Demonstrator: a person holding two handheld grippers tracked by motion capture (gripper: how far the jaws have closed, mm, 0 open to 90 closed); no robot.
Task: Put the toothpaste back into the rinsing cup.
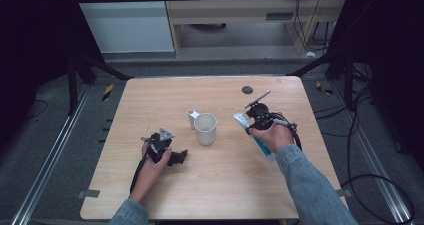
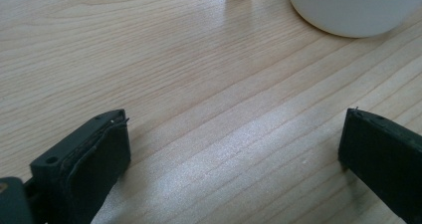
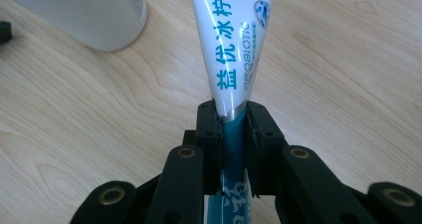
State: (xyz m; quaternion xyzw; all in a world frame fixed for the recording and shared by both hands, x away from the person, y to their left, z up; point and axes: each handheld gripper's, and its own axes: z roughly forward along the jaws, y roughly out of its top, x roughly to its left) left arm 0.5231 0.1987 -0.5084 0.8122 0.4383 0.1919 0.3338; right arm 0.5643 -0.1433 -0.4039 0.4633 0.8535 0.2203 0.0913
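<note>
Denim sleeves come in from the near edge of the wooden table (image 1: 220, 195), one forearm on each side. On the left, the hand rests low on the tabletop with the left gripper (image 1: 172, 157) lying near the surface, pointed toward the middle of the table; in the left gripper view its two black jaws stand wide apart with bare wood between them, and the base of the white cup (image 2: 356, 10) sits well ahead of them. On the right, the forearm angles inward and the hand holds the right gripper (image 3: 233, 129) raised above the table, just right of the cup (image 1: 205, 128). Its jaws are clamped together on a white and teal toothpaste tube (image 3: 231, 45), pinching it partway along its length, so that one end of the tube (image 1: 260, 142) sticks out past the jaws toward the cup while the other runs back under the hand. A small white upright thing (image 1: 192, 118) stands just beside the cup on its left, too small to tell apart.
</note>
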